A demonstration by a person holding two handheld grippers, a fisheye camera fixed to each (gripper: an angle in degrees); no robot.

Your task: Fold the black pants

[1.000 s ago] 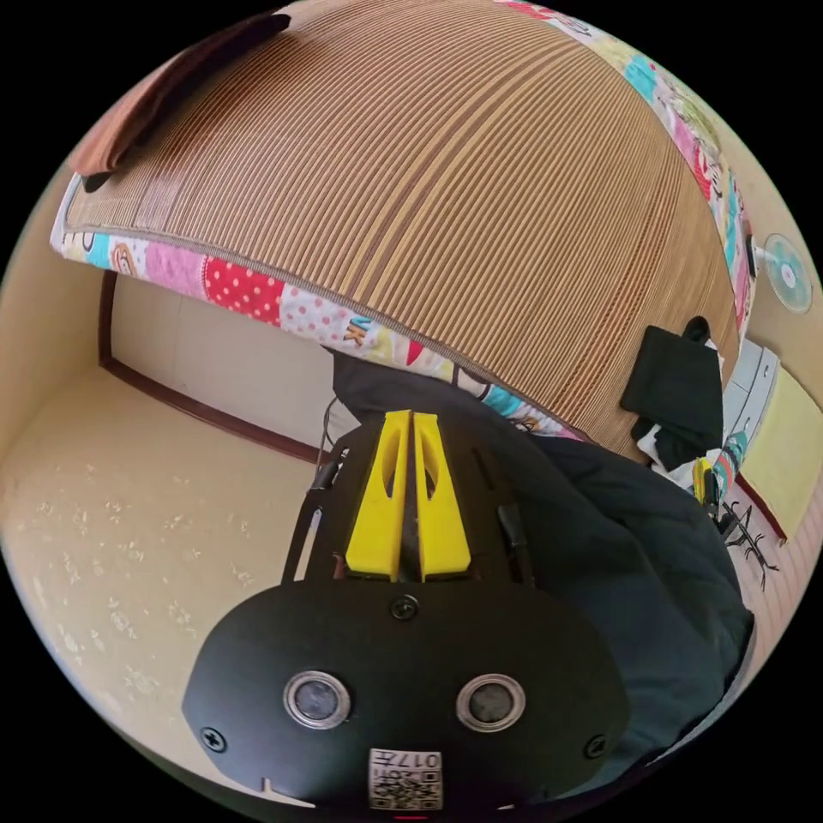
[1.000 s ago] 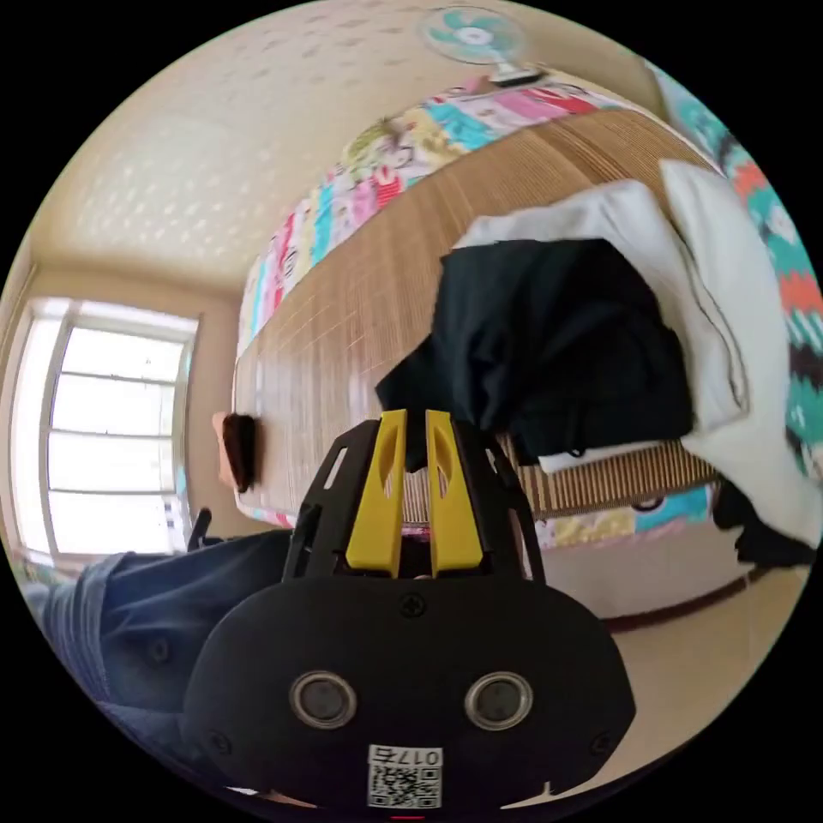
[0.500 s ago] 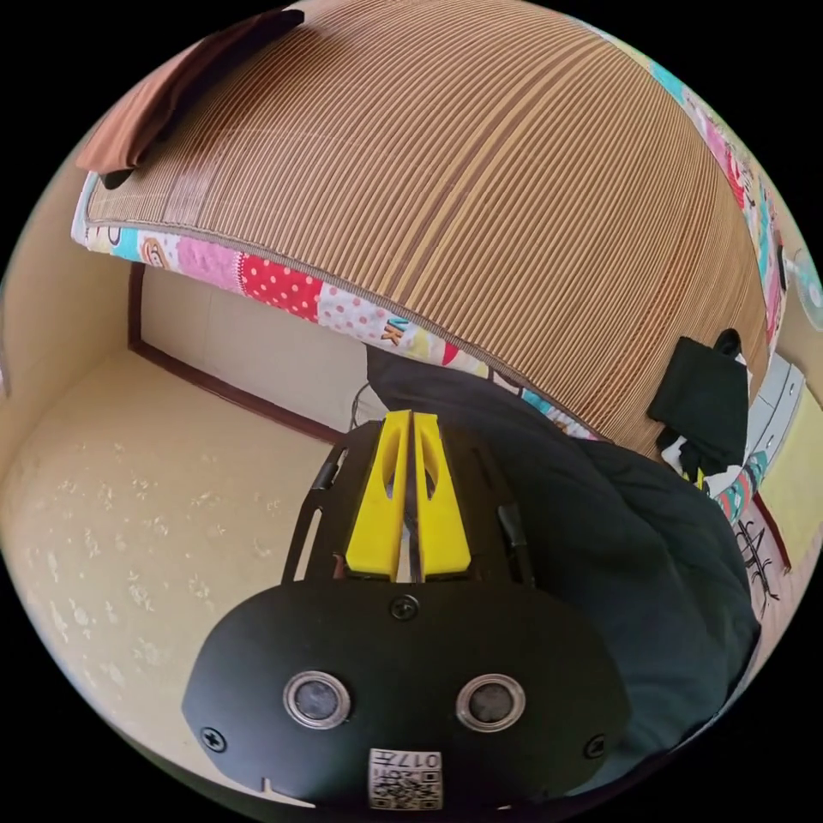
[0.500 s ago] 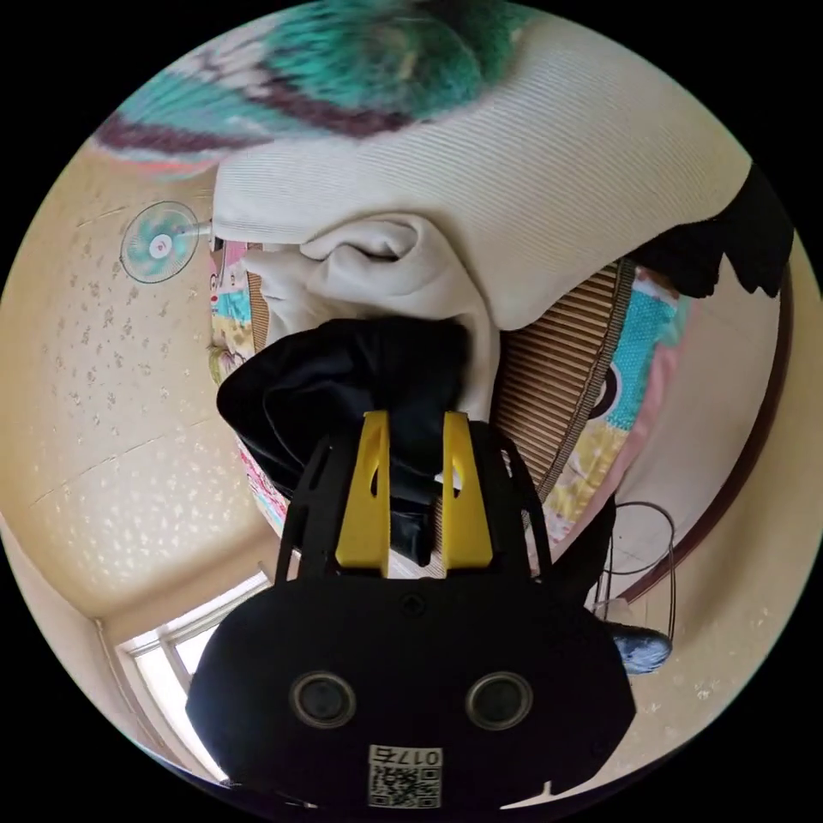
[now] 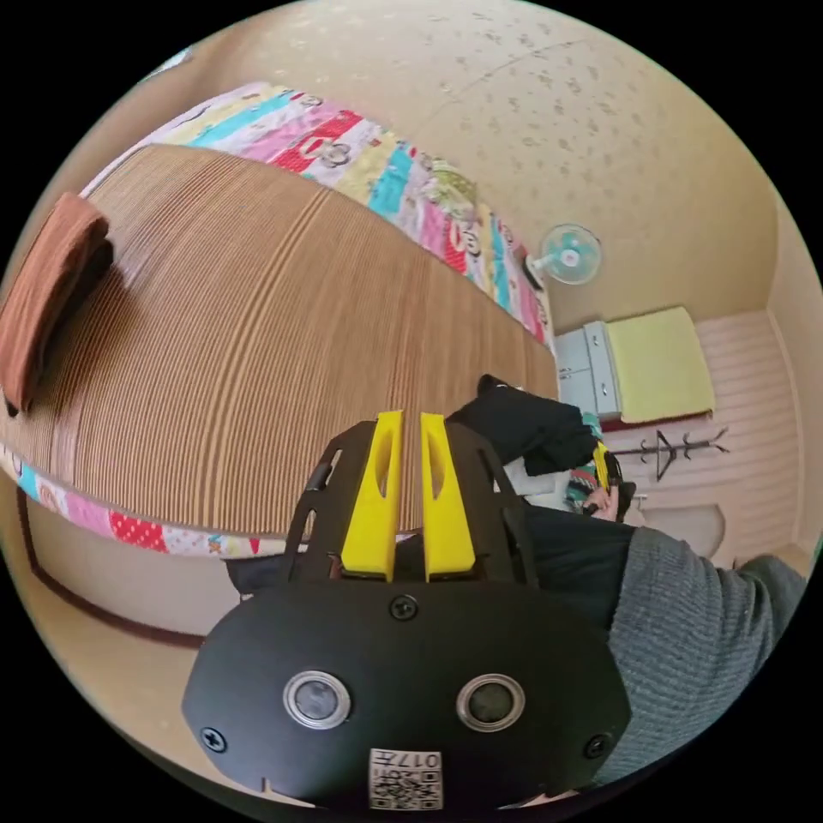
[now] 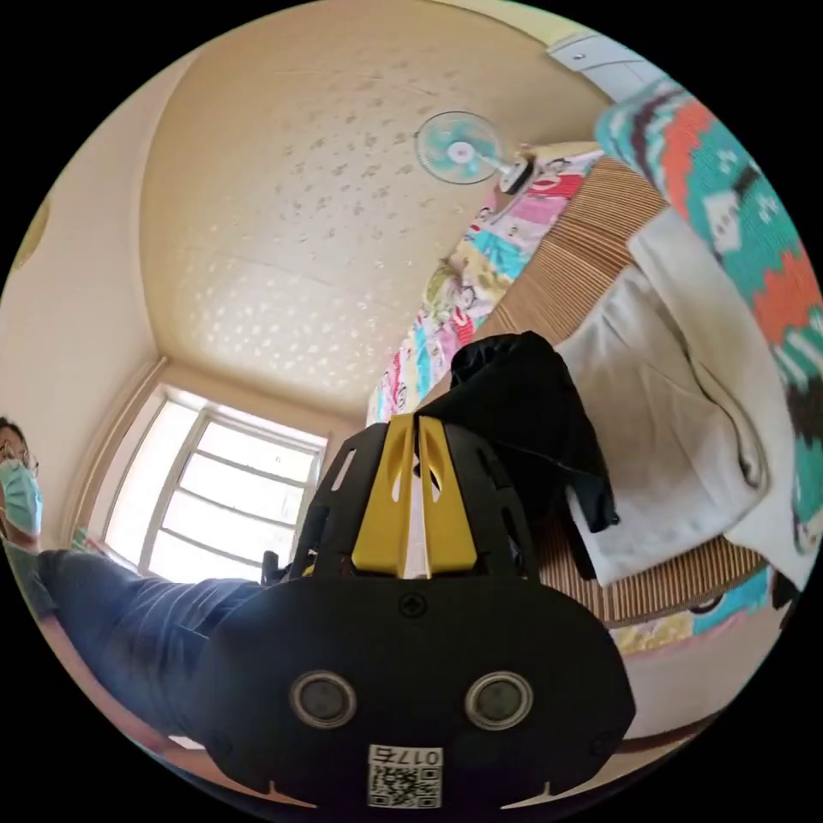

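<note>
Crumpled black cloth pants [image 6: 523,411] on the striped brown woven bed mat [image 5: 257,343], right gripper [image 6: 416,429] fingers clenched on their edge, left gripper [image 5: 405,426] fingers slightly parted above the mat, grasping nothing

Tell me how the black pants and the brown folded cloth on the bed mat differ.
The black pants are black; the brown folded cloth is rust brown. The pants lie in a rumpled heap, partly on pale bedding; the cloth is a neat flat fold lying straight on the mat. The pants sit near one end of the bed, the cloth near the opposite end. Both rest on the bed with no gripper touching them.
</note>
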